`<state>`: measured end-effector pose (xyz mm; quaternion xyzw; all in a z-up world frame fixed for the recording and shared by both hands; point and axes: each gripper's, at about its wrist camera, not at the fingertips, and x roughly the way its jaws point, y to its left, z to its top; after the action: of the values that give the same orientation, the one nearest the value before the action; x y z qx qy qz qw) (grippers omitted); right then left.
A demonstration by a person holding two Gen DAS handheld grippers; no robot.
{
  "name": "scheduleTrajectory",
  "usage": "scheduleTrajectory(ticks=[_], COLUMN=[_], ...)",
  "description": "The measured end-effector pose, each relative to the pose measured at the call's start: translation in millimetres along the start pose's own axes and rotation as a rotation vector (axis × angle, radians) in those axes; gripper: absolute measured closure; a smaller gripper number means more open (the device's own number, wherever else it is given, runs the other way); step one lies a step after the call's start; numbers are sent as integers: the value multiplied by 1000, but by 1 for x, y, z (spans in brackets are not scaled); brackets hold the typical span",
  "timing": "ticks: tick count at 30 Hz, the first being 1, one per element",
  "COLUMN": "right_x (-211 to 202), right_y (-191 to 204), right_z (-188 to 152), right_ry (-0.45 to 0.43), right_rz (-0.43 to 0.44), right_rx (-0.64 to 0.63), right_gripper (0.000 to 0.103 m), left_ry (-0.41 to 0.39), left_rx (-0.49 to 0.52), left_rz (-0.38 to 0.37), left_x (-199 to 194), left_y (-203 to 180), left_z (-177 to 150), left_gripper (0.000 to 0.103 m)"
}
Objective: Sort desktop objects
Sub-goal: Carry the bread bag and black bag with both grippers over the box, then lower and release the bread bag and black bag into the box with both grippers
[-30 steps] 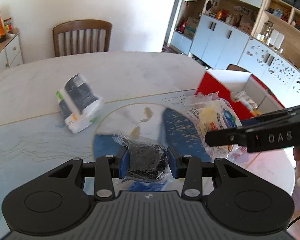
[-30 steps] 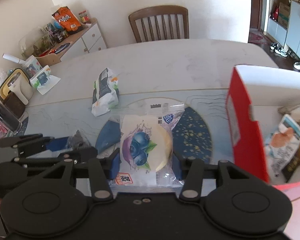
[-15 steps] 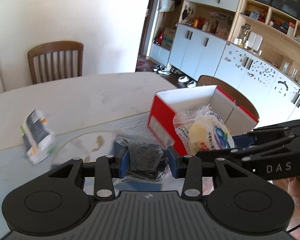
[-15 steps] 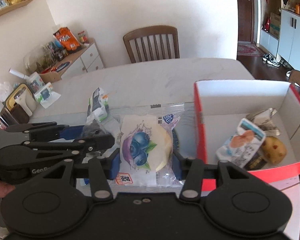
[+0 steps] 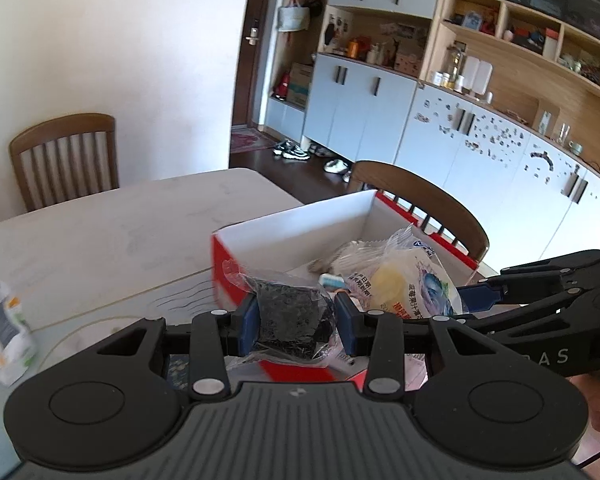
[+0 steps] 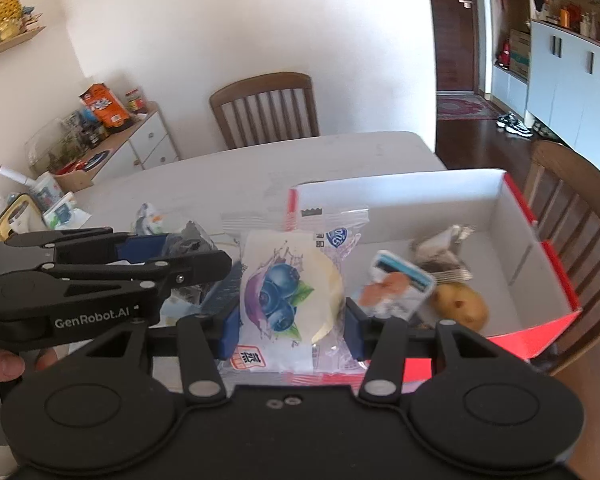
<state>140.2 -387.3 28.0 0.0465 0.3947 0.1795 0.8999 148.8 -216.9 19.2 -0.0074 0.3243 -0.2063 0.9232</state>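
Observation:
My left gripper (image 5: pixel 296 320) is shut on a black snack in a clear wrapper (image 5: pixel 290 314), held over the near left corner of the red box (image 5: pixel 224 268). My right gripper (image 6: pixel 290 326) is shut on a blueberry cake packet (image 6: pixel 288 292), held above the near wall of the same box (image 6: pixel 516 332). The packet also shows in the left wrist view (image 5: pixel 404 286), and the left gripper in the right wrist view (image 6: pixel 204 256). The box holds a snack packet (image 6: pixel 400 284), a brown round item (image 6: pixel 458 306) and a silvery wrapper (image 6: pixel 440 246).
A white and green packet (image 5: pixel 4 332) lies on the table at the left. Wooden chairs stand at the far side (image 6: pixel 266 110) and behind the box (image 5: pixel 424 204). A side cabinet with clutter (image 6: pixel 96 136) is at the left.
Both grippers have swung right with their packets, from over the blue mat to above the red box. The box now fills the middle of both views.

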Motion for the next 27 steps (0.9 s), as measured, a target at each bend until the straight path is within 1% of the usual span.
scheduleTrajectory(ticks=[6, 12, 21, 27], right_x=[-2, 4, 25, 48], right_y=[-37, -73, -113, -133], right_z=[5, 10, 21, 22], right_ry=[-6, 1, 25, 82], right_rz=[-53, -101, -157, -167], right_rx=[13, 31, 45, 59], right_gripper=[54, 54, 54, 54], left_ry=[28, 64, 138, 215], left_rx=[39, 50, 58, 64], left_rz=[-13, -14, 22, 62], left_x=[31, 64, 122, 162], left_y=[-21, -29, -30, -30], left_z=[17, 35, 57, 63], left_gripper=[64, 64, 64, 64])
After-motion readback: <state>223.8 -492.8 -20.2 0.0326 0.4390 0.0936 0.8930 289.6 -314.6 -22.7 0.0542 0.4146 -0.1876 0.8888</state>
